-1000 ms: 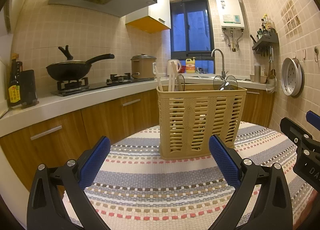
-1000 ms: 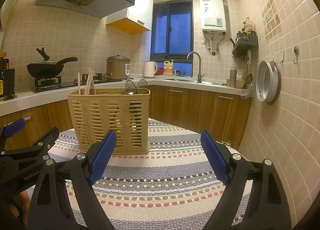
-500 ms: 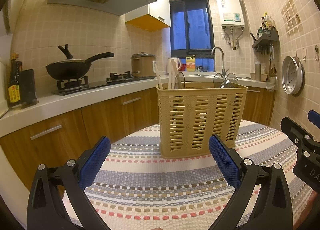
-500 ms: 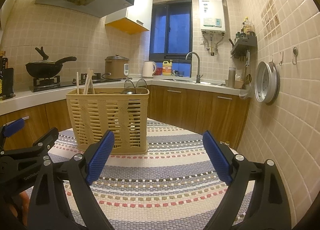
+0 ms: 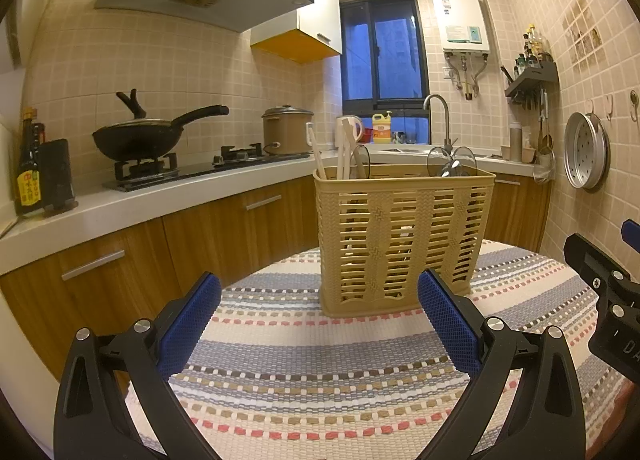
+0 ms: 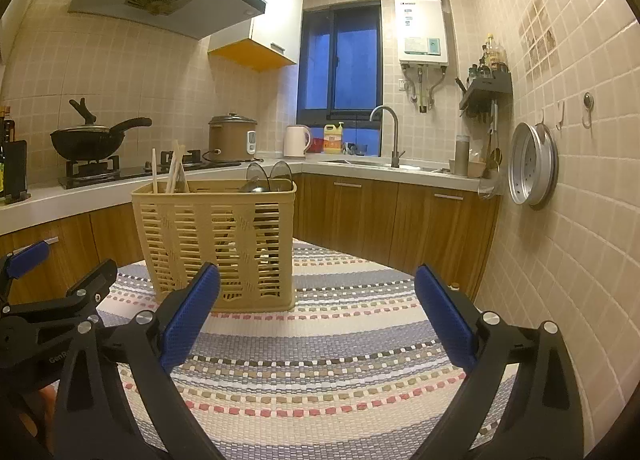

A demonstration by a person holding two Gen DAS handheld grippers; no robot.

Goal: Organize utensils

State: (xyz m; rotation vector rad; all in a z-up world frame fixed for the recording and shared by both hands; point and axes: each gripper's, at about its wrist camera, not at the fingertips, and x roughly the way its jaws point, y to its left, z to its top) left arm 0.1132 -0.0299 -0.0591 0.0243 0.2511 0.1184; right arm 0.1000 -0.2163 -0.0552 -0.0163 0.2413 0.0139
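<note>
Standing upright on the striped woven cloth (image 5: 320, 364) of the surface, the tan slatted basket (image 5: 400, 236) sat ahead of both grippers, touched by neither. Pale chopsticks (image 6: 174, 168) rose from its left end; dark rounded spoon heads (image 6: 264, 176) leaned above the rim toward its right end. What lay deeper inside was hidden by the slats.

Left gripper (image 5: 320, 324): blue-padded fingers (image 5: 188, 328) stood wide apart, nothing between them, basket beyond the tips and slightly right of centre. Right gripper (image 6: 318, 320): jaws were opening, fingers (image 6: 444, 316) far apart, only bare cloth between them; basket lay ahead to its left. Each gripper showed at the edge of the other's view, side by side and apart.

Beyond: white counter (image 5: 120, 204) over wooden cabinets, a black wok (image 5: 136, 136) on the gas hob, a brown cooker pot (image 5: 286, 128), a sink tap (image 6: 390, 132) under a dark window, and a round metal tray (image 6: 532, 170) hung on the tiled wall.
</note>
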